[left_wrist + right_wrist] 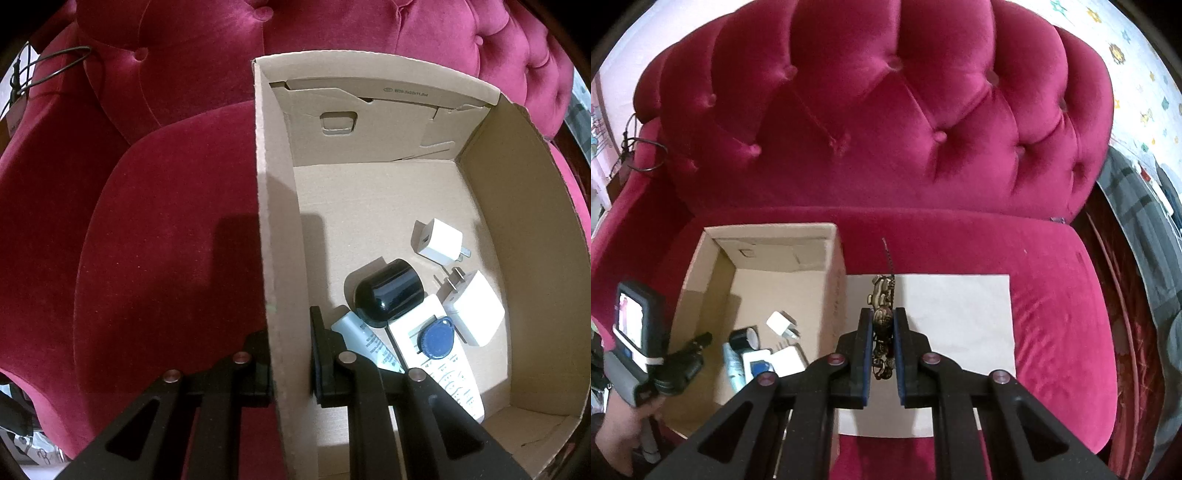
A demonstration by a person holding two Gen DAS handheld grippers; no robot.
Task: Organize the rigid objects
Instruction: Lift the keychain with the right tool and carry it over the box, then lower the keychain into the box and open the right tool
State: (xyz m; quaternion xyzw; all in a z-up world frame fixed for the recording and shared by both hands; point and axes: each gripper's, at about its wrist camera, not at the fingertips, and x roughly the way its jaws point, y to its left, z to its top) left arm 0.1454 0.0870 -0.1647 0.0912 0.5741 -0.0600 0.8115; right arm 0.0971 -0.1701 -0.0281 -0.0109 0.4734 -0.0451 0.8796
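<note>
An open cardboard box (280, 229) stands on the red sofa seat; it also shows in the right wrist view (834, 288). In it lie a white charger cube (437, 240), a black cylinder (391, 291), a white plug adapter (476, 310), a blue key fob (436, 338) on a white remote (447, 365), and a pale tube (369, 343). My left gripper (290, 354) is shut on the box's left wall, one finger inside, one outside. My right gripper (881, 325) is shut on a bronze keychain ornament (881, 299) above a white paper sheet (960, 314).
The tufted red sofa back (886, 110) rises behind. A black wire loop (55, 62) lies on the left armrest. The left hand-held device with its screen (631, 325) shows at the box's left. A grey cloth (1137, 229) hangs to the right of the sofa.
</note>
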